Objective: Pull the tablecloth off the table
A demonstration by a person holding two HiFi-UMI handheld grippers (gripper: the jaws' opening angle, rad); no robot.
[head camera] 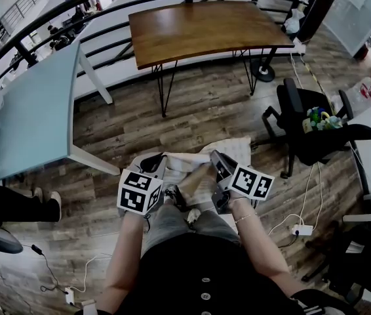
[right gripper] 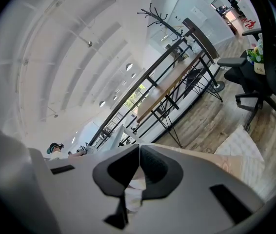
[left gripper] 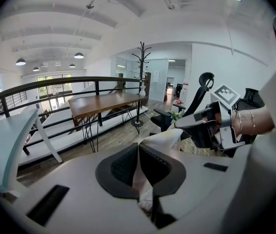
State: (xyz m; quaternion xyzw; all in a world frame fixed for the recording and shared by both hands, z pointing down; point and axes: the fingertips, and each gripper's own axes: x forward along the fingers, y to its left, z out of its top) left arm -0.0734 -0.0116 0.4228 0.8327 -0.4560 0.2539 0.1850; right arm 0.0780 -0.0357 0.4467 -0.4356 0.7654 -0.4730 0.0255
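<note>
The wooden table (head camera: pixel 202 28) stands bare a few steps ahead, and also shows in the left gripper view (left gripper: pixel 104 101). The pale tablecloth (head camera: pixel 195 169) hangs bunched in front of my body, off the table. My left gripper (head camera: pixel 156 170) is shut on one part of the cloth (left gripper: pixel 163 136), which is pinched between its dark pads (left gripper: pixel 123 165). My right gripper (head camera: pixel 217 166) is shut on another part, with cloth (right gripper: pixel 240 147) trailing below its jaws. In the left gripper view the right gripper (left gripper: pixel 211 126) is close by on the right.
A black office chair (head camera: pixel 303 126) with small colourful items on it stands to the right. A pale blue table (head camera: pixel 35 104) is at the left. A black railing (head camera: pixel 107 48) runs behind the wooden table. Cables and a power strip (head camera: pixel 301 230) lie on the floor. A coat rack (left gripper: pixel 142 72) stands beyond.
</note>
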